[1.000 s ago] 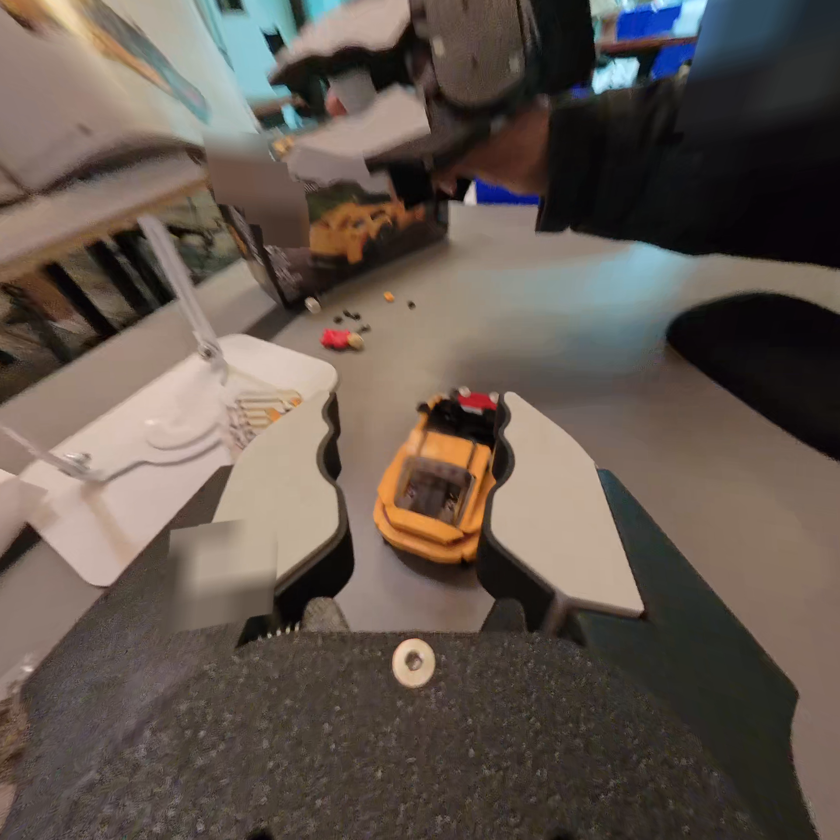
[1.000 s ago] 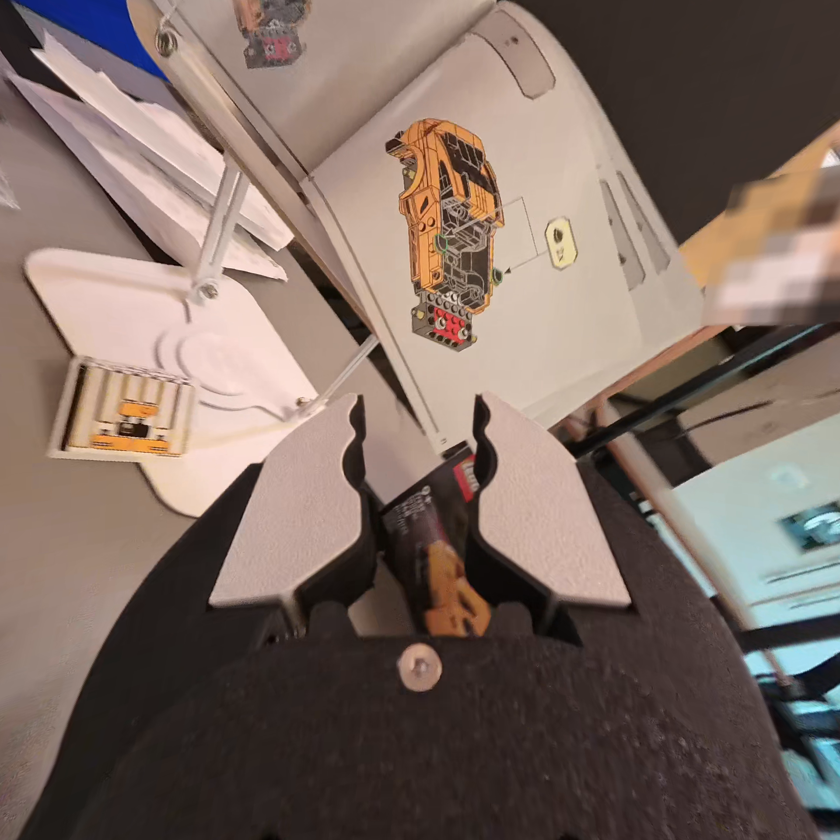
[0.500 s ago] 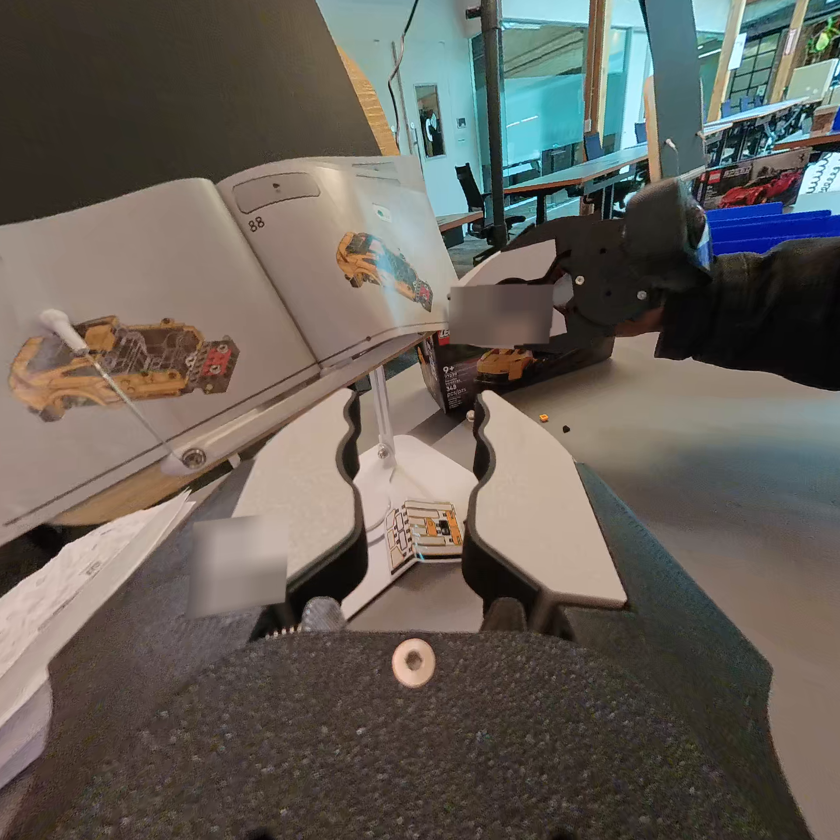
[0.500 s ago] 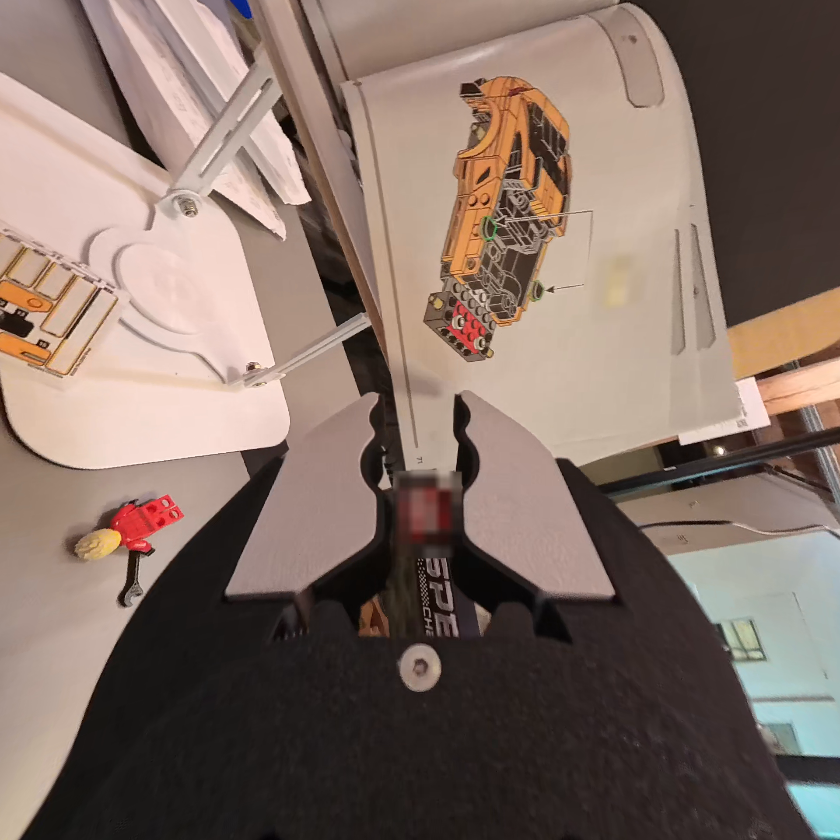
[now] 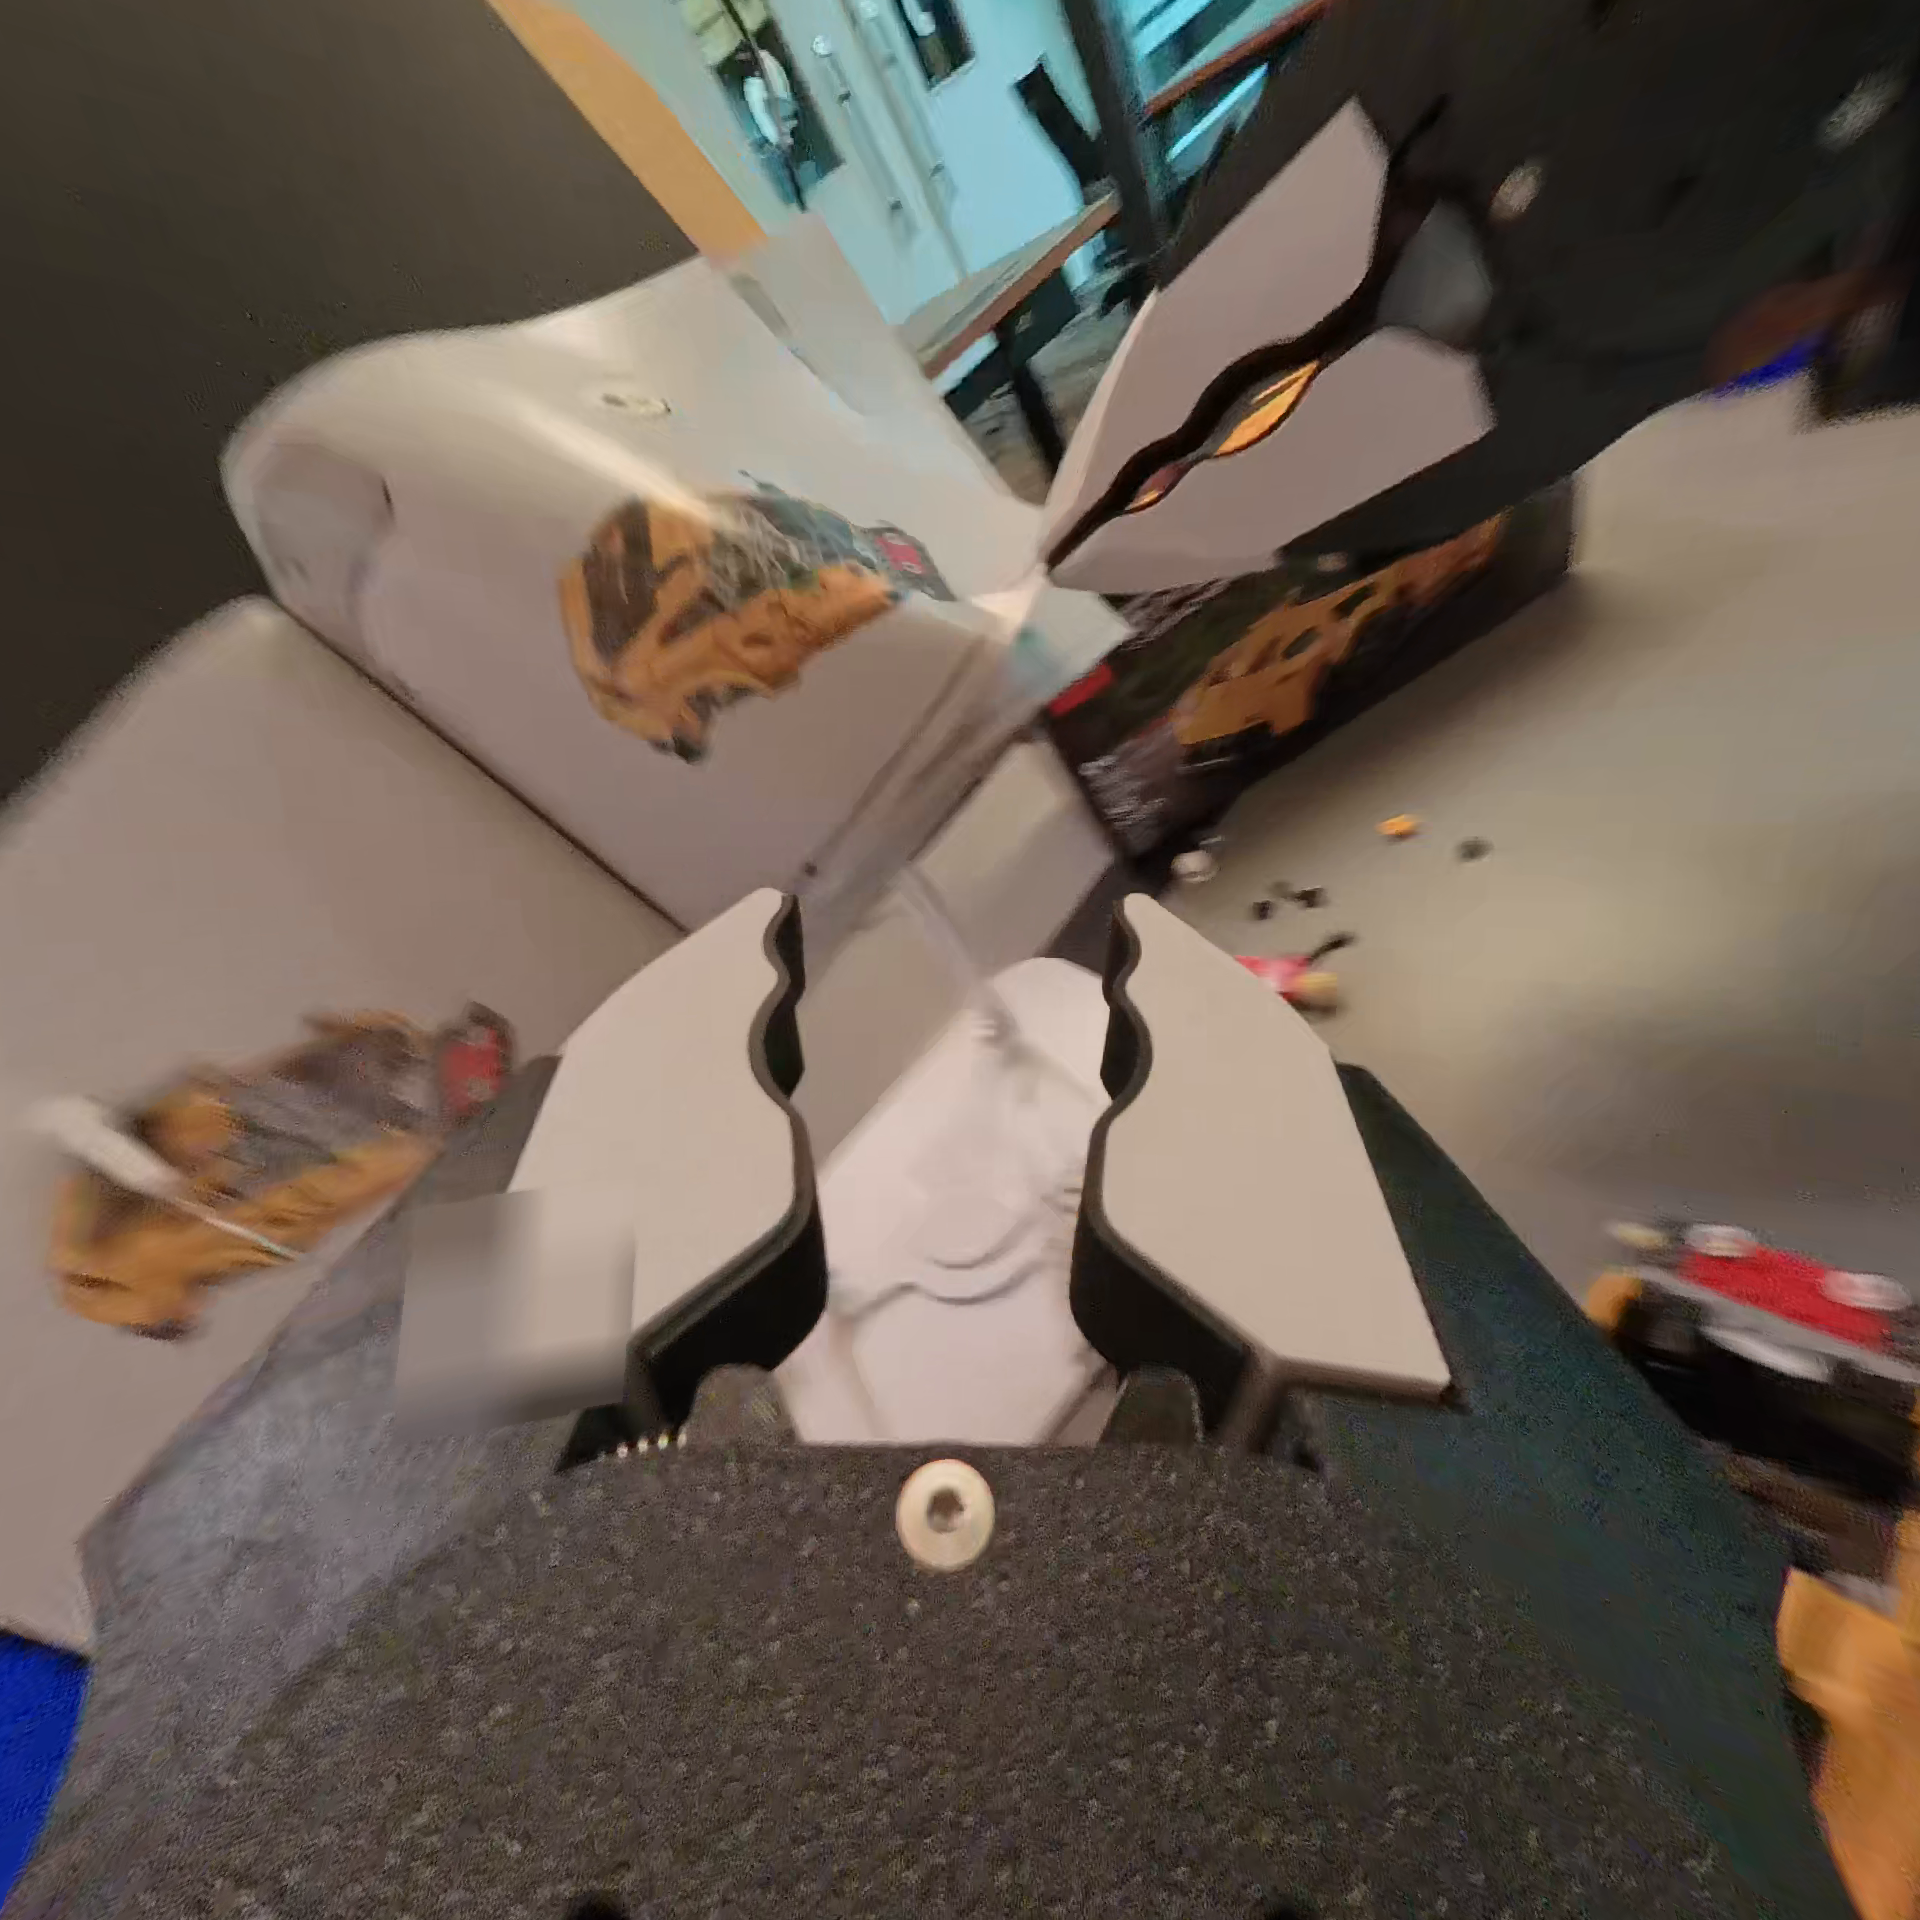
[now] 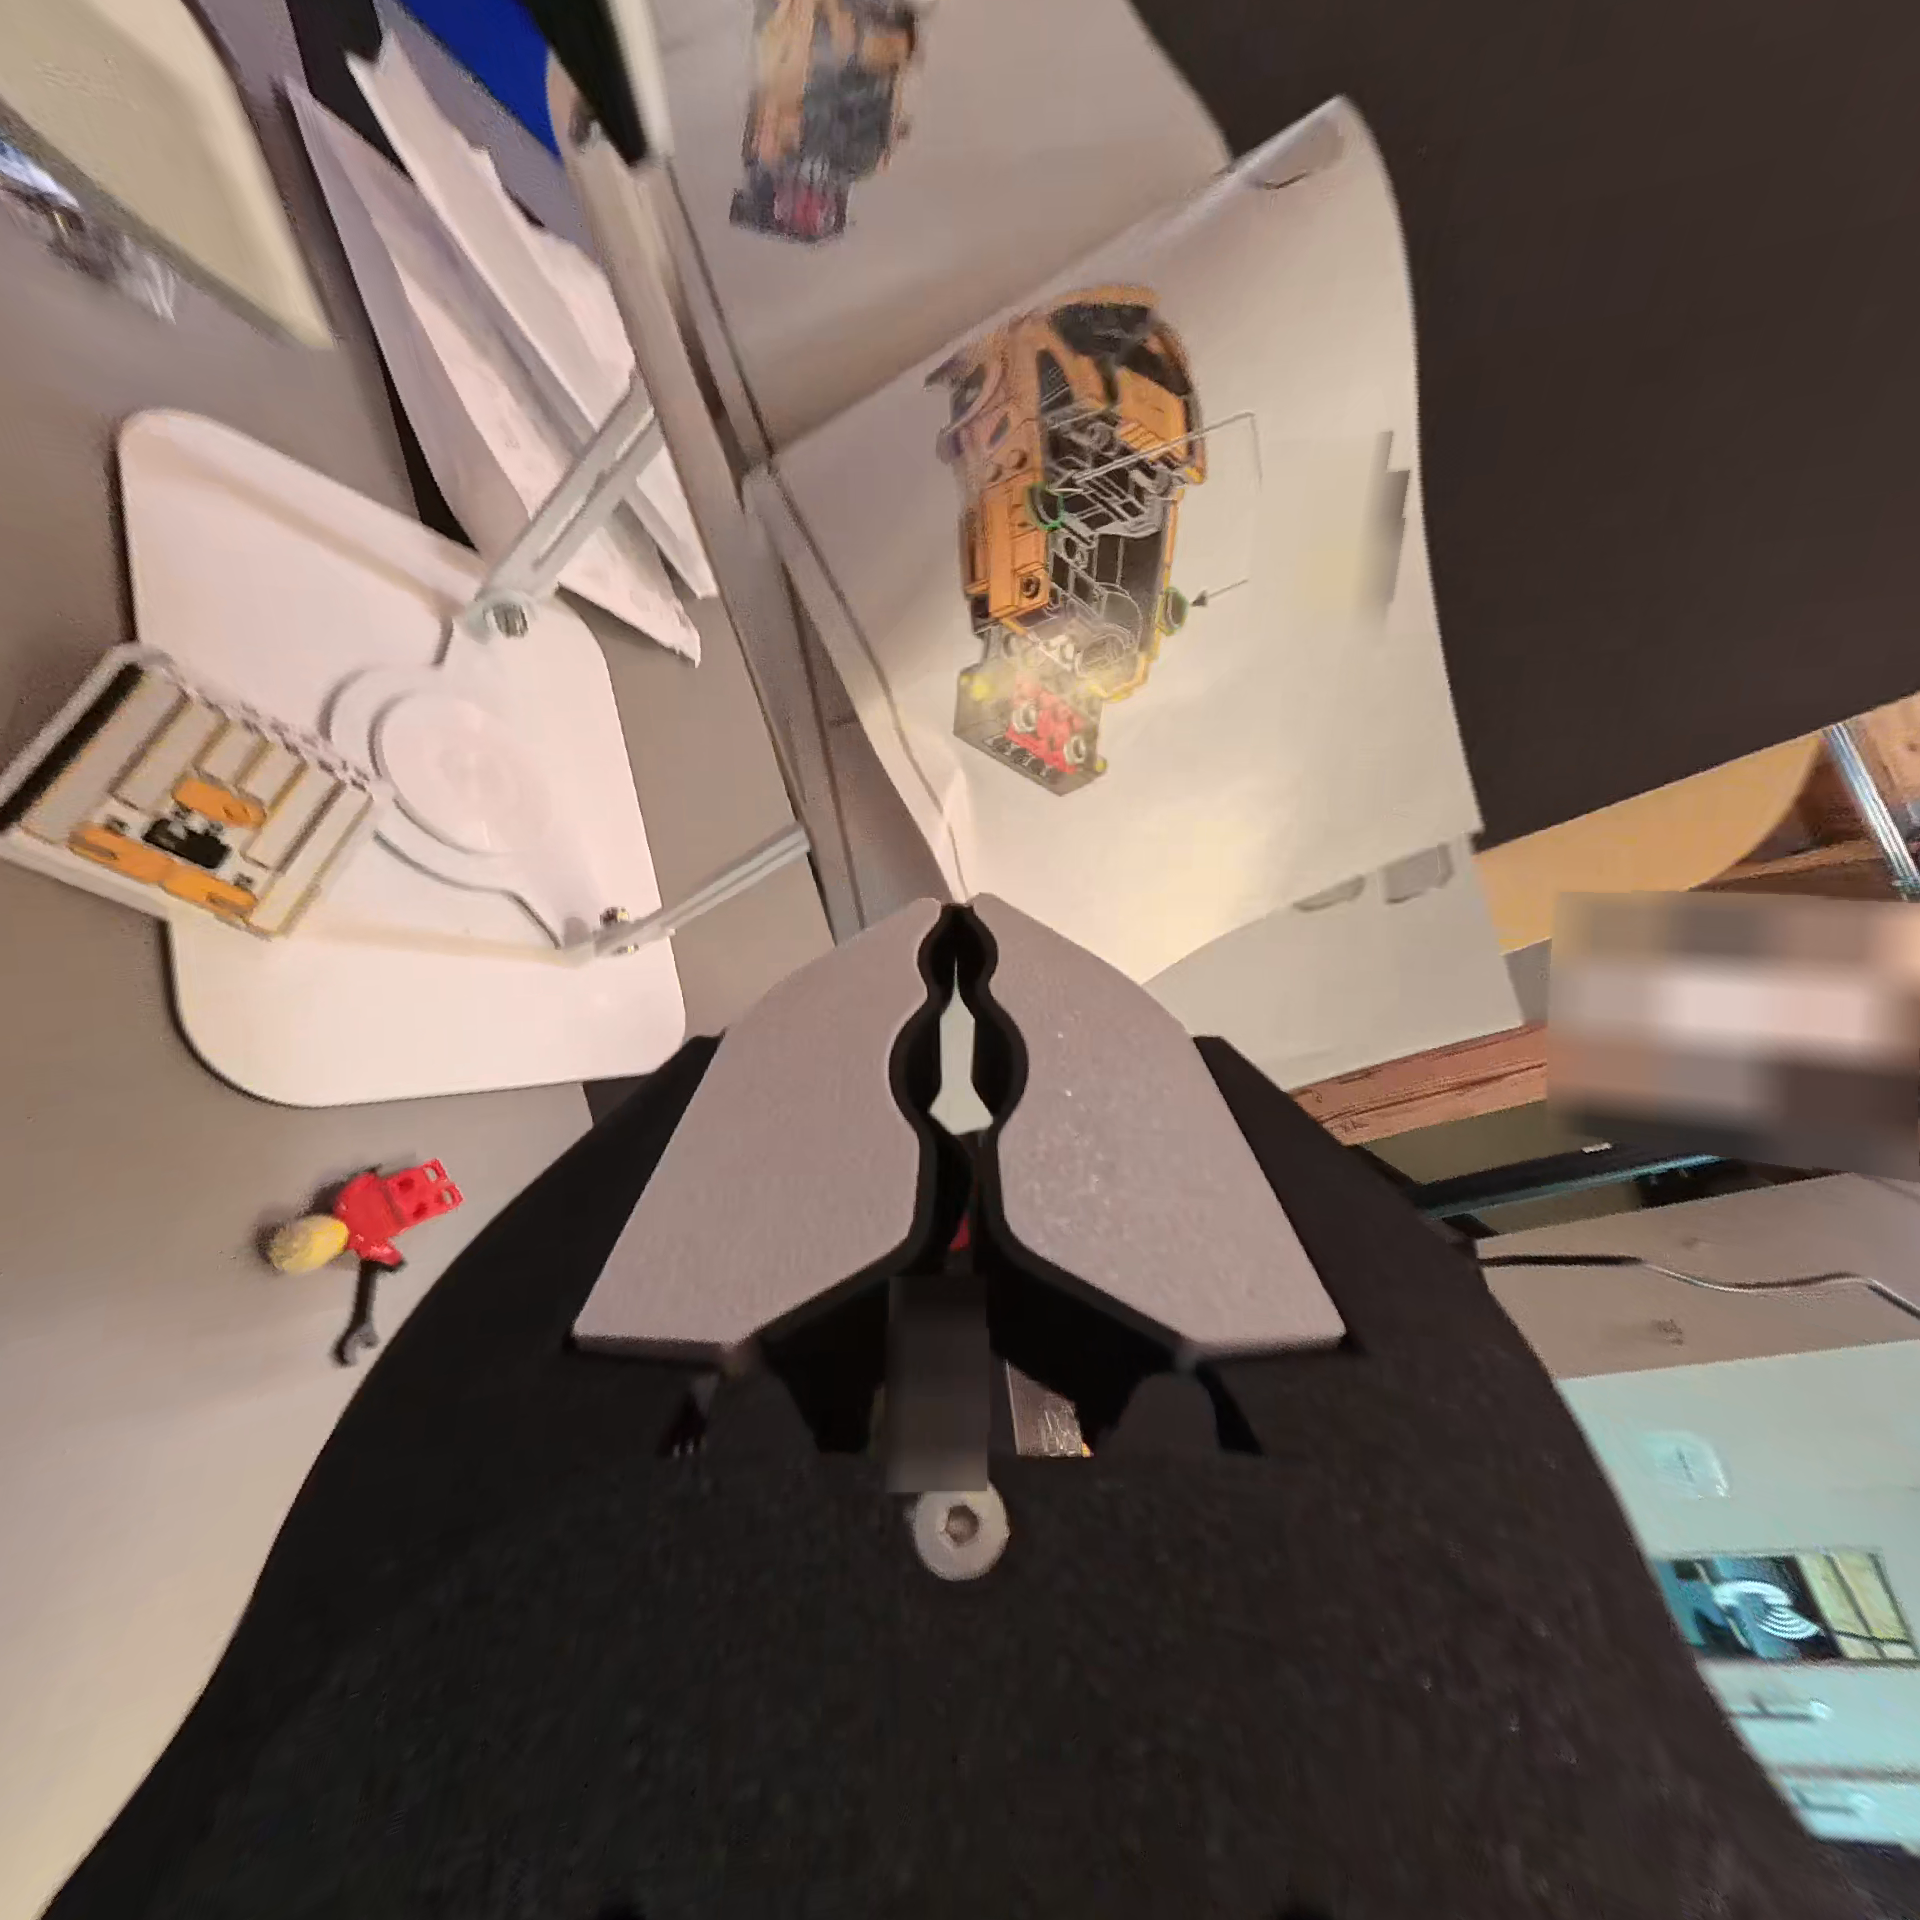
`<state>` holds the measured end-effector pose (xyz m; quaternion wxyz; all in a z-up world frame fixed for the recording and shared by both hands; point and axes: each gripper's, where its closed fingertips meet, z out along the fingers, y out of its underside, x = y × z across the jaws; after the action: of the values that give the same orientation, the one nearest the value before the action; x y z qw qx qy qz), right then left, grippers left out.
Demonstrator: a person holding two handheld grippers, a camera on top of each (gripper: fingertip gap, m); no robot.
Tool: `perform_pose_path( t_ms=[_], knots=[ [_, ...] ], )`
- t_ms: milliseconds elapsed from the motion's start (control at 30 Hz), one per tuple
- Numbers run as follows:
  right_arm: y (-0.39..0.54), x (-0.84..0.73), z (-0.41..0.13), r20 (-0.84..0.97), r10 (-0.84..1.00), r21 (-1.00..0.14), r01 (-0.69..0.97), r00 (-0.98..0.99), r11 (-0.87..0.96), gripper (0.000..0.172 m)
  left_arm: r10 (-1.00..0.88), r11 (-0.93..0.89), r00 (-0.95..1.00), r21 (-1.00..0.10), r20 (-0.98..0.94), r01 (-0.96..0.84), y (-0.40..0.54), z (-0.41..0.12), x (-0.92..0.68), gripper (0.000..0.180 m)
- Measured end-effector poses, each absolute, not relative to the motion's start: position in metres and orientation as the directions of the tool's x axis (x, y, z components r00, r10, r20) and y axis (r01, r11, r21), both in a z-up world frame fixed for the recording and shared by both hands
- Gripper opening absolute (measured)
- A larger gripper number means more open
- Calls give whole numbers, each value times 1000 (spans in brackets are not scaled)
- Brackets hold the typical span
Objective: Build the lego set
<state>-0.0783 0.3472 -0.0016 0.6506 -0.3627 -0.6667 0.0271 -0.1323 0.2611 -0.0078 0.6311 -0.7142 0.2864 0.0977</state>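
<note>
An open instruction booklet (image 5: 499,665) with orange car drawings rests on a white stand (image 5: 966,1247). My right gripper (image 6: 961,914) is shut on the lower corner of the booklet's right page (image 6: 1195,810); a thin pale sheet edge shows between its pads. In the left wrist view the right gripper (image 5: 1049,561) pinches that page corner and the page curls upward. My left gripper (image 5: 951,914) is open and empty, above the stand's base and just below the booklet's lower edge.
A dark box with an orange car picture (image 5: 1299,665) stands behind the booklet. A red minifigure (image 6: 374,1216) and small loose pieces (image 5: 1288,899) lie on the grey table. A sticker sheet (image 6: 177,821) lies on the stand base. An orange toy car (image 5: 1766,1309) sits at right. The left gripper's tips are roughly 11 centimeters from the right gripper's. The red minifigure (image 6: 374,1216) is about equally far from each gripper, around 20 centimeters.
My right gripper closed from open onto the page corner. My left gripper left the orange car, swung to the booklet stand, and stayed open and empty.
</note>
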Motion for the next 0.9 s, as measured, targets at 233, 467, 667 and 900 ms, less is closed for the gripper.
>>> perform_pose_path(
  t_ms=[233,467,667,900],
  knots=[
    [298,-95,29,812,562,-579,336,155,743,0,1,1,517,-517,-856,-856,297,26,-130,66],
    [260,-97,49,659,714,-749,122,236,651,0,187,59,688,-692,-701,-720,273,38,-169,0],
    [266,-114,16,615,760,-788,207,210,580,15,-12,194,1000,-981,-26,-23,252,35,-207,0],
    [266,-172,13,648,734,-748,352,204,562,14,-81,242,955,-924,284,295,238,38,-247,9]
  ],
)
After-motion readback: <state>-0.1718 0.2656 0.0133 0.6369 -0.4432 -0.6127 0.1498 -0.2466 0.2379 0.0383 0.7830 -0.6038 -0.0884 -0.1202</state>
